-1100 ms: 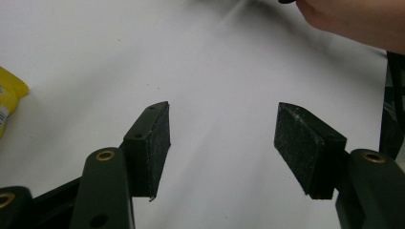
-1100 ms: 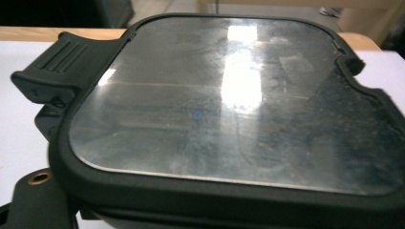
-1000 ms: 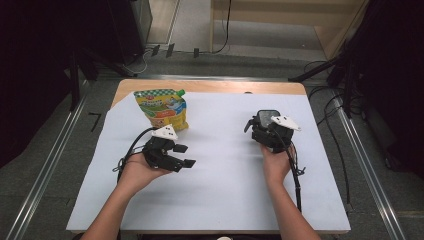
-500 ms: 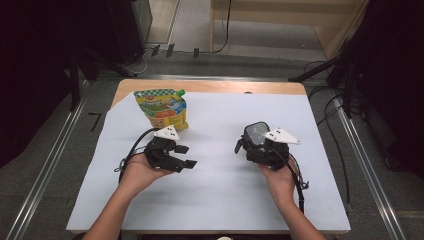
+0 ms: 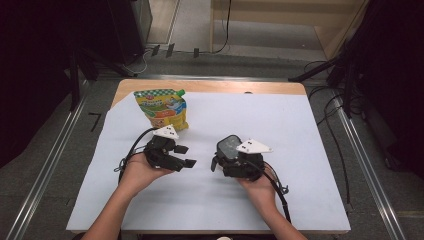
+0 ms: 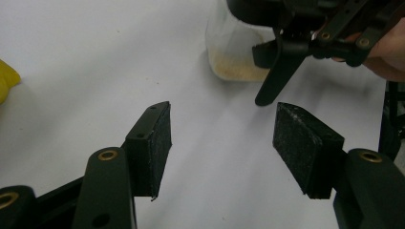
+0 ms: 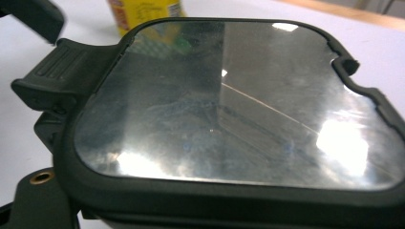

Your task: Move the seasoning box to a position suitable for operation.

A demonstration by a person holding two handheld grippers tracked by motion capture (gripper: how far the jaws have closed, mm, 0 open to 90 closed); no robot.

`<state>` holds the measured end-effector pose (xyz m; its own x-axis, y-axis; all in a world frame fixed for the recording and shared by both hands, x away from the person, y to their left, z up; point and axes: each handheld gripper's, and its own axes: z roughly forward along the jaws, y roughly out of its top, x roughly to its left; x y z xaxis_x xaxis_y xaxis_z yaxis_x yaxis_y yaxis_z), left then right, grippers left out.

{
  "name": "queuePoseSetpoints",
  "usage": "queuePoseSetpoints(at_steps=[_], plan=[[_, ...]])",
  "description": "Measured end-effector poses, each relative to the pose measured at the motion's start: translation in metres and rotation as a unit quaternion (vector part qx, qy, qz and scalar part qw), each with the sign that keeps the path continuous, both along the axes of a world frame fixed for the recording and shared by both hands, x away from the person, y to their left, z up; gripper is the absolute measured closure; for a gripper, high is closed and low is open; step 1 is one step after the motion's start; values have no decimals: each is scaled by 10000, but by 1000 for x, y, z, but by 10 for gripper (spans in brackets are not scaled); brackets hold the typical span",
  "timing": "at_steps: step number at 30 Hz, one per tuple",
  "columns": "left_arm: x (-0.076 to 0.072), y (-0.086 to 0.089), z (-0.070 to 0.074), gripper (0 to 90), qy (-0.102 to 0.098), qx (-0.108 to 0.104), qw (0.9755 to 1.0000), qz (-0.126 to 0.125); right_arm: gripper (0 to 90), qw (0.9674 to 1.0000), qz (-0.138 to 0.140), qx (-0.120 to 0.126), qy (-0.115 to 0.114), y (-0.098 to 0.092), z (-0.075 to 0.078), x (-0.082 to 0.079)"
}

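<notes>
A clear container (image 5: pixel 229 146) with a dark-rimmed, glossy lid (image 7: pixel 229 105) is held just above the white sheet, and my right gripper (image 5: pixel 223 159) is shut on it. Through its clear wall (image 6: pixel 234 57) I see a layer of beige powder at the bottom. My left gripper (image 5: pixel 185 156) sits a short way to its left, with its open jaws pointing at the container and nothing between the pads (image 6: pixel 157 143). A yellow spouted pouch (image 5: pixel 162 107) with a green cap stands behind the left gripper.
A white sheet (image 5: pixel 280 115) covers most of the wooden table (image 5: pixel 210 86). Cables trail from both grippers toward the front edge. Metal rails and dark equipment flank the table on the floor.
The right hand has carried the container left and toward the near edge, closer to the left gripper. The left hand and the pouch have stayed put.
</notes>
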<state>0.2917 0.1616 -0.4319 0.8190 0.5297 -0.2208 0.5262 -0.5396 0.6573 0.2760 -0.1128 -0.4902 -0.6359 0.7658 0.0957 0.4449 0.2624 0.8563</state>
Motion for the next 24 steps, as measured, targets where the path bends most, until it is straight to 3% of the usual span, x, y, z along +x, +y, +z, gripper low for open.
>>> queuePoseSetpoints(at_steps=[9, 13, 18, 24], plan=[[-1, -3, -2, 396, -21, 14, 10000, -64, 154, 9993, 268, -246, 19, 23, -13, -3], [-1, -4, -4, 396, -2, -5, 9999, -102, 154, 9989, 325, -299, -127, 23, -15, -5], [-1, -5, -4, 397, 4, -26, 9999, -109, 153, 9991, 314, -190, -210, 20, -20, -8], [-1, -4, -4, 398, 17, -43, 9999, -105, 115, 9991, 318, -212, -157, 18, -20, -8]])
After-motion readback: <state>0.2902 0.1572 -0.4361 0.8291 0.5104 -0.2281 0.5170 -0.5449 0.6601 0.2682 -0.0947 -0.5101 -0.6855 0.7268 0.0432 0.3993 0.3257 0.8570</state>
